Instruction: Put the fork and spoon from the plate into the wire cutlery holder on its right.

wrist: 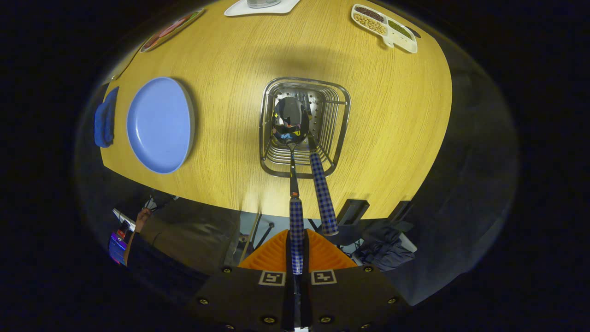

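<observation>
spoon held over the wire holder

i am looking down along the fingers, and they are clenching the checked handle of the spoon between them. the spoon is pointing straight ahead of the fingers, and its shiny bowl is sitting inside the wire cutlery holder, low against the perforated bottom as far as i can tell. the fork is already standing in the same holder, just beside the spoon on the right of the fingers; its checked handle is leaning out over the near rim toward me, and its head is hidden behind the wires. the two handles are running close together, but i cannot tell whether they are touching. the holder is resting on the wooden worktop directly beyond the fingers. the blue plate is lying well off to the left of the fingers. a blue cloth is lying just past the plate, further left. far beyond the holder, to the right, a divided white dish is holding beans and seeds.
</observation>
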Action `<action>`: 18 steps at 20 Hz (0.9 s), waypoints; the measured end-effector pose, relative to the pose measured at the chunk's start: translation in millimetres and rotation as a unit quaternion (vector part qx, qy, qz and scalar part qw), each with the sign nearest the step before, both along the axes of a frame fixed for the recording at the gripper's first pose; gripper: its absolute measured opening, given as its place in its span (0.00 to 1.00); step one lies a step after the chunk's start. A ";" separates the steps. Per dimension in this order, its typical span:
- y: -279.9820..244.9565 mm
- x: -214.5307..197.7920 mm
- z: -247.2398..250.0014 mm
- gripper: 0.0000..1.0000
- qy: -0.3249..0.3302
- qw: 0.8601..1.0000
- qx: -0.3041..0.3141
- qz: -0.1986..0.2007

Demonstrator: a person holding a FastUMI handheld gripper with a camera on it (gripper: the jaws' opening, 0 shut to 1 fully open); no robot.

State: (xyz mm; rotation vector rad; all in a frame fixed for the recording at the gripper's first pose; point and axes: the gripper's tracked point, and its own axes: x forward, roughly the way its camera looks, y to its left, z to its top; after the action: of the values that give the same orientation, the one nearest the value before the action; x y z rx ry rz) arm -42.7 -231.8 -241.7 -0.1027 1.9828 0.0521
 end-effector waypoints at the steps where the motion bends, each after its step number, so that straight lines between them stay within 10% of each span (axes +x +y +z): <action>1: -1.6 2.5 -0.4 0.06 0.006 1.000 -0.007 0.004; 18: -2.2 30.5 -11.2 0.11 0.050 0.997 -0.032 0.054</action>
State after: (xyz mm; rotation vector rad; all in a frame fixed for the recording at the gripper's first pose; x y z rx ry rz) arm -12.1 -234.0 -252.9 -0.2530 2.0786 0.0652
